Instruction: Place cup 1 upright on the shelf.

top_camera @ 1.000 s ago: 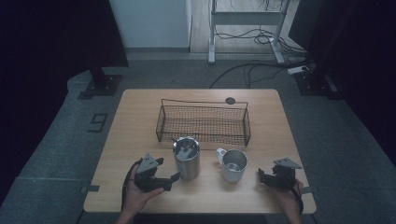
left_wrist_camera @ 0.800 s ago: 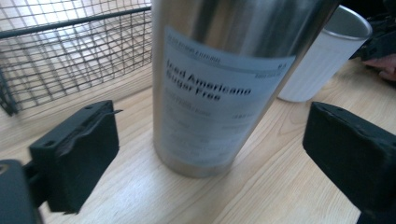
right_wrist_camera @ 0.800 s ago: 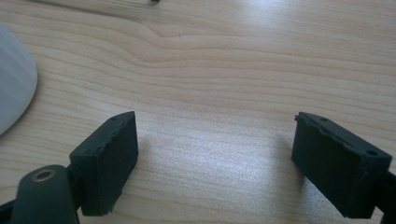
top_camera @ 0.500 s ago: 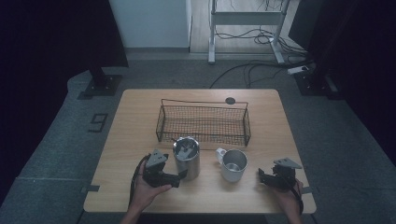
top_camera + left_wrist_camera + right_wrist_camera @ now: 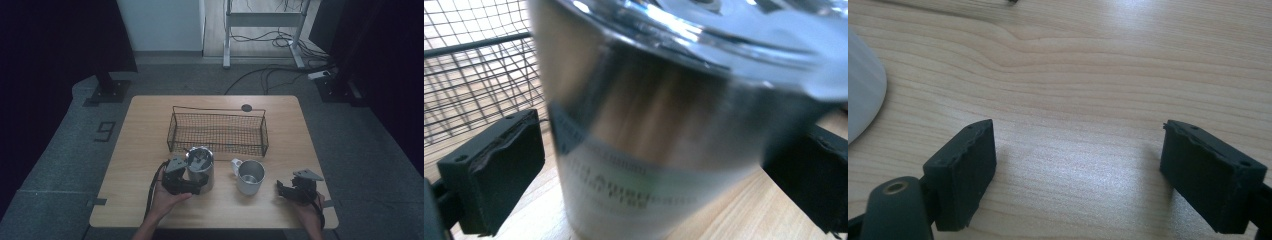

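Near the table's [image 5: 150,125] front edge, the steel canister [image 5: 201,170] is bracketed by the left gripper [image 5: 192,186], jaws spread with gaps visible in the left gripper view. Open wood separates canister, mug [image 5: 248,176] and right gripper [image 5: 286,190], whose jaws are spread over bare tabletop near the front right corner. The basket [image 5: 218,131] is set behind.

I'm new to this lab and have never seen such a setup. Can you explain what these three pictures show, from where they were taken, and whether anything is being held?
No robot here: a person holds a two-jaw gripper in each hand. The high view looks down on a wooden table with a wire basket, a tall steel canister and a steel mug. The other two pictures come from cameras riding on the grippers. The left gripper has its open jaws on either side of the canister, with a gap showing at one jaw, so it is not gripped yet. The right gripper rests open near the table's right edge, holding nothing, above bare wood.
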